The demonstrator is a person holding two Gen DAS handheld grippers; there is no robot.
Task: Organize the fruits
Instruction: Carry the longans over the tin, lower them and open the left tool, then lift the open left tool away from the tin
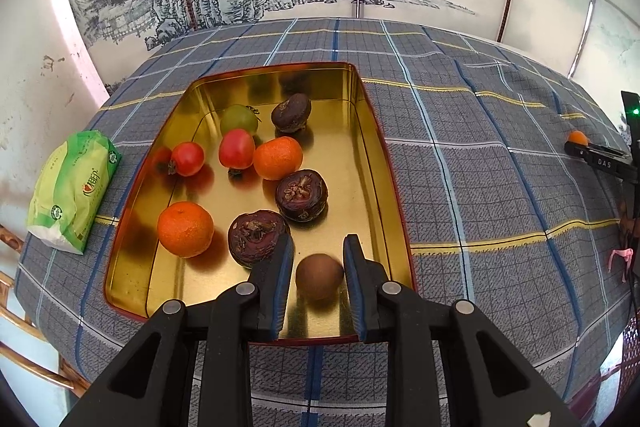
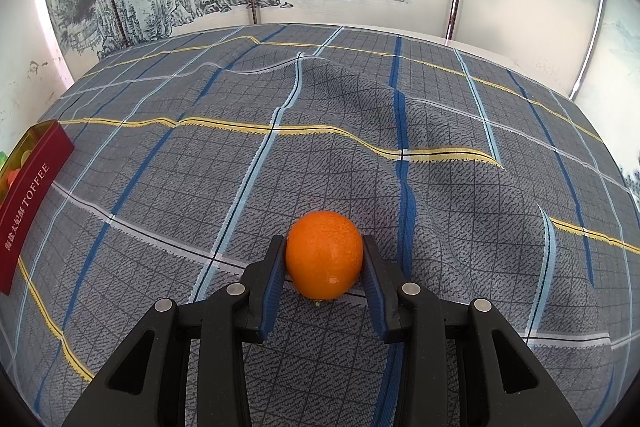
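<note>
A gold-lined tin (image 1: 362, 147) with red outer walls lies on the checked cloth. It holds two mandarins (image 1: 185, 229), two red tomatoes (image 1: 236, 148), a green fruit (image 1: 238, 119) and three dark purple fruits (image 1: 301, 195). My left gripper (image 1: 318, 247) hangs over the tin's near end, shut on a small brown round fruit (image 1: 319, 275) just above the floor. In the right wrist view my right gripper (image 2: 324, 247) is shut on a mandarin (image 2: 324, 254) low over the cloth, pads pressing both its sides. The same mandarin (image 1: 577, 137) shows far right in the left wrist view.
A green packet of tissues (image 1: 74, 189) lies left of the tin. The tin's red side (image 2: 36, 187) reads TOFFEE at the left edge of the right wrist view. The cloth (image 2: 360, 99) rises in folds behind the mandarin. A painted screen stands at the back.
</note>
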